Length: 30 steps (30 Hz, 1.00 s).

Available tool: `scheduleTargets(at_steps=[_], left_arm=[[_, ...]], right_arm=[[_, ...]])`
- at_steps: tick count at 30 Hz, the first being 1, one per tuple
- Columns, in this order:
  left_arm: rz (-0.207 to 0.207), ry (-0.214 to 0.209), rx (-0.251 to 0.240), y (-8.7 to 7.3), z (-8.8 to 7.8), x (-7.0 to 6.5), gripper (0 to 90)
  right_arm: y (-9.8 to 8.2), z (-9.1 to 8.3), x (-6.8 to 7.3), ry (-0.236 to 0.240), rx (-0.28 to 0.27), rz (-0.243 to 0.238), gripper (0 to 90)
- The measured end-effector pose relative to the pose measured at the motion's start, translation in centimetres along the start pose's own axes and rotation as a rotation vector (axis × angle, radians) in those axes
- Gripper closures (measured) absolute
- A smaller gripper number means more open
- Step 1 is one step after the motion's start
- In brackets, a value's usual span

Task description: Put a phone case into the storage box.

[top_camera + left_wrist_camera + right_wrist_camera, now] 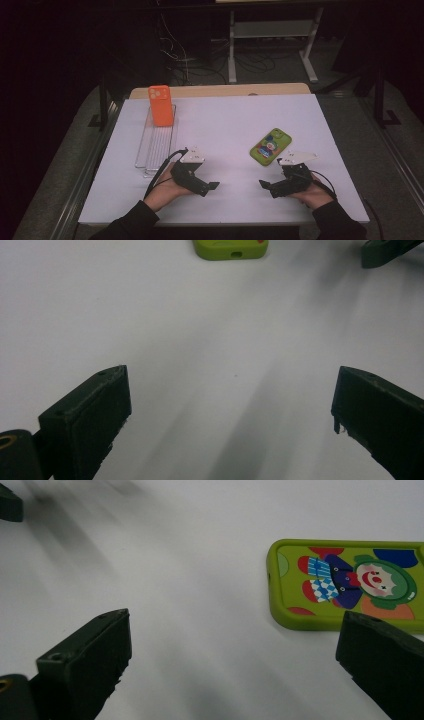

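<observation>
A: High view first: why does the white rectangular tabletop point(225, 130) carry so little?
B: I'd guess to keep the work plain. The clear ribbed plastic tray point(156, 145) at centre left props the orange phone case point(160, 105) upright at its far end, likely for easy reach.
A: And the green cartoon-printed phone case point(270, 146)?
B: Flat, right of centre, just beyond the right gripper point(265, 185); those jaws stand wide, holding nothing.
A: The left gripper point(212, 186)?
B: Low at lower centre, jaws wide and holding nothing, facing the right one.
</observation>
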State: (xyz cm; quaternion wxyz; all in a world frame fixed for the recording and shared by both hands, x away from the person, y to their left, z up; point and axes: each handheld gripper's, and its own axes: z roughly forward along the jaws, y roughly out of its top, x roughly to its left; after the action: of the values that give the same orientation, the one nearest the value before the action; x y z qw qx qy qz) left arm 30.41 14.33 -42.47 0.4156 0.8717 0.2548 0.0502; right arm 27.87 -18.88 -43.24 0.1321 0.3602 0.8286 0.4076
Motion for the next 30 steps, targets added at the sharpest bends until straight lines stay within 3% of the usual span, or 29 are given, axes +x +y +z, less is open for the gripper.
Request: scheduleTargets(at_steps=[7,13,18,26,30], left_arm=[[-0.001,-0.015,0.005,0.0,0.0,0.3,1.9],[0.024,-0.008,0.012,0.1,0.0,0.3,1.8],[0.012,-0.004,0.014,0.1,0.1,0.3,1.8],[0.006,-0.006,0.017,0.1,0.0,0.4,1.9],[0.002,-0.007,0.012,0.1,-0.1,0.4,1.9]], right_arm=[[1.0,-0.2,0.0,-0.001,0.015,0.003,0.7],[1.9,-0.1,-0.4,-0.009,0.066,0.024,0.8],[2.8,0.0,-0.9,-0.005,0.079,0.058,0.8],[4.6,0.9,-1.3,-0.005,0.078,0.048,3.0],[5.7,1.8,-1.6,-0.009,0.093,0.076,5.8]])
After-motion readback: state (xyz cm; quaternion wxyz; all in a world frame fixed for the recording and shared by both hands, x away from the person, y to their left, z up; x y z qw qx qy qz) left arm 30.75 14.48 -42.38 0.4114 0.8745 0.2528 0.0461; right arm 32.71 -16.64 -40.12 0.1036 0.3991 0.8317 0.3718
